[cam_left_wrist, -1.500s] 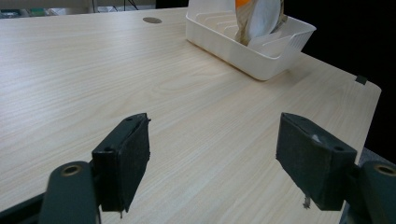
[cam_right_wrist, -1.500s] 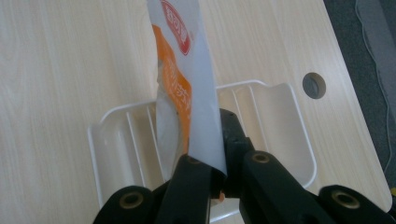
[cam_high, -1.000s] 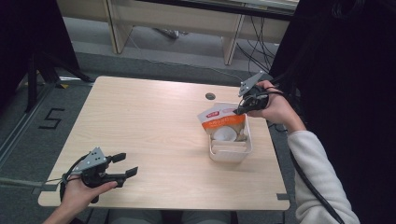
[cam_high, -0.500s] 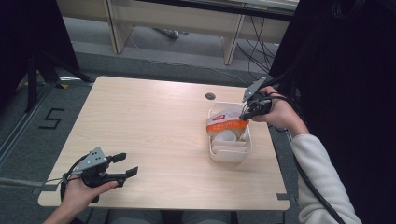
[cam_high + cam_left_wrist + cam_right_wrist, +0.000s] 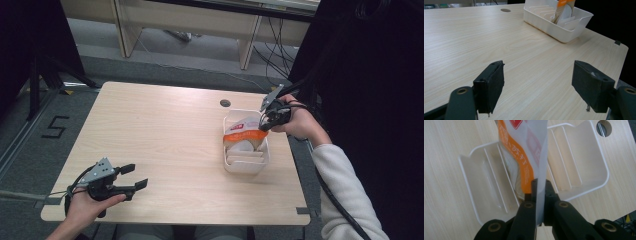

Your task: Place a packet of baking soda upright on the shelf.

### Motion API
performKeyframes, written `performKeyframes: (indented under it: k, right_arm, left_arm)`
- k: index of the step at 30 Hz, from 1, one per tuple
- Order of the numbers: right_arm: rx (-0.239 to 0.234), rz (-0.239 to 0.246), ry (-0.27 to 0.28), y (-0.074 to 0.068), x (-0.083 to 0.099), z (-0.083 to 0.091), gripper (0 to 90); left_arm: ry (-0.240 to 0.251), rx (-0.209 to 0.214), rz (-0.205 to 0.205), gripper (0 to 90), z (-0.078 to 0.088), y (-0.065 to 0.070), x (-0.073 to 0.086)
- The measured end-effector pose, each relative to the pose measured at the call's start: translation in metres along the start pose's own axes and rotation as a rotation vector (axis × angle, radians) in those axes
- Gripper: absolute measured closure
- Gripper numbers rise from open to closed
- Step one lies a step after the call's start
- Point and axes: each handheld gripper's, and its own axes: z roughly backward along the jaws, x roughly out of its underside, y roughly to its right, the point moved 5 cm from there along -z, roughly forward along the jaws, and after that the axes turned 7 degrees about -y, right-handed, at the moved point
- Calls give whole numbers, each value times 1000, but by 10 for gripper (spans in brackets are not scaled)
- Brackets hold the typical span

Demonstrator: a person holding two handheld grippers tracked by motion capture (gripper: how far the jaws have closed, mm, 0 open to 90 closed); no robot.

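Observation:
A white and orange food pouch (image 5: 243, 134) hangs upright in a white ribbed rack tray (image 5: 247, 165) on the right side of the table. My right gripper (image 5: 262, 127) is shut on the pouch's top edge; in the right gripper view the pouch (image 5: 529, 152) runs up from the pinched jaws over the tray (image 5: 589, 162). My left gripper (image 5: 134, 176) rests open at the table's front left corner, far from the tray. In the left gripper view its pads (image 5: 491, 85) stand wide apart over bare wood, with the tray (image 5: 564, 27) and pouch (image 5: 564, 7) far off.
The light wooden table (image 5: 165, 135) has a round cable hole (image 5: 225, 103) just behind the tray. Grey floor with a marked "5" (image 5: 56, 127) lies to the left. Desk legs and cables stand behind the table.
My right gripper has lowered slightly toward the tray, bringing the pouch deeper between the tray's ribs. The left gripper has stayed where it was.

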Motion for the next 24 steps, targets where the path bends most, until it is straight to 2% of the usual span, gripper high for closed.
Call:
performKeyframes:
  k: [3, 4, 6, 7, 9, 10, 11, 14, 15, 18, 24]
  right_arm:
    - [4, -10, -5, -1, -1, 1, 893]
    - [-1, -19, -3, -1, -1, 1, 868]
    - [-10, -31, 48, -1, -2, 2, 805]
    - [-15, -63, 54, -3, -2, 4, 776]
    - [-23, -91, 52, -6, -3, 7, 712]
    - [-28, -89, 56, -7, -4, 8, 688]
    - [-26, -92, 60, -8, -5, 10, 676]
    - [-20, -110, 84, -11, -9, 15, 622]
    - [-22, -98, 98, -12, -12, 16, 604]
    - [-13, -126, 118, -18, -17, 23, 553]
    - [7, -138, 176, -29, -30, 34, 523]
  left_arm:
    - [0, 1, 0, 252, 0, 0, 0]
    - [0, 2, 1, 252, 0, 0, 0]
    - [-1, 1, 2, 252, 0, 0, 0]
    - [-1, 2, 2, 252, -1, 0, 0]
    - [-1, 1, 2, 252, -1, 0, 0]
    - [-1, 0, 2, 252, -1, 0, 0]
    - [-2, 1, -17, 252, 0, -1, 0]
    - [-2, 1, -16, 251, 0, 0, 0]
    - [-1, 1, -16, 251, 0, 0, 0]
    - [-3, 3, -16, 251, 0, 0, 0]
    - [-6, -2, -2, 251, -1, 0, 0]
